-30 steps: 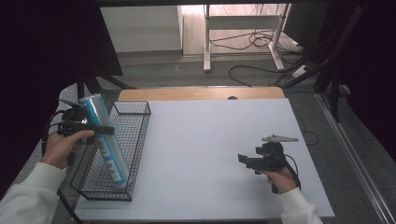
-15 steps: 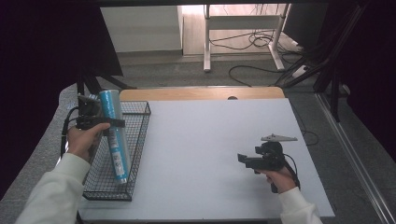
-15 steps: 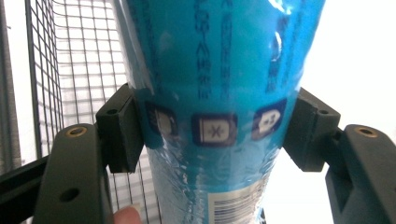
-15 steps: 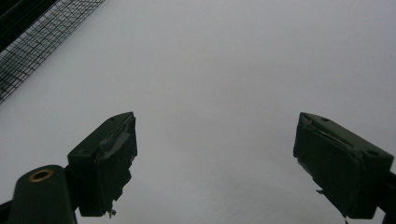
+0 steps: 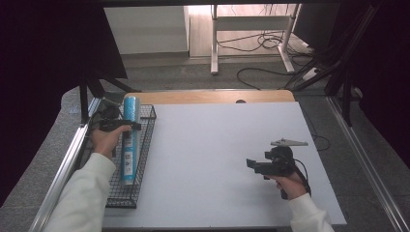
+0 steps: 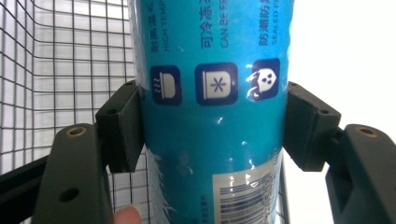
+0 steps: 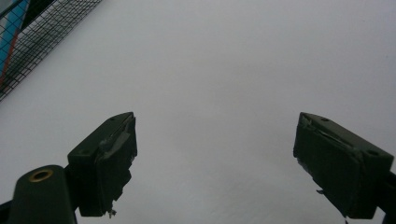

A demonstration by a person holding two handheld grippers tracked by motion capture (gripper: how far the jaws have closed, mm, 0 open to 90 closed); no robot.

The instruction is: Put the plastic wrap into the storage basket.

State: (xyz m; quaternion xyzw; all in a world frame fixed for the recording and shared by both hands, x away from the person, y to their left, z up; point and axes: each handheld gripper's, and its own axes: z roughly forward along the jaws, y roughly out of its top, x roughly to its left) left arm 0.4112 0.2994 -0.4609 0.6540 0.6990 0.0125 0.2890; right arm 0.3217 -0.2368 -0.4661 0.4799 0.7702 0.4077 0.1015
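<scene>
- Your left gripper (image 5: 122, 126) has carried the blue tube (image 5: 129, 145) down and back toward the far end of the wire basket (image 5: 145, 145) since the earlier pictures; the tube now lies lower, along the basket's length, with its far end still raised near the back rim.
- The left jaws are clamped on the tube, one pad on each side of its round body just below the row of icons, as the left gripper view (image 6: 215, 126) shows. Whether the tube's near end already rests on the basket floor, I cannot tell.
- The tube looks like a stiff, light cylinder under a glossy wrapper, so expect it to be slippery and apt to roll; hold it squarely across the middle of its width, as you do now, not near an end.
- The white table (image 5: 217, 159) lies bare between your hands.
- Your right gripper (image 5: 252, 164) hovers low over the table with its jaws spread wide and nothing between them, well apart from the basket.
</scene>
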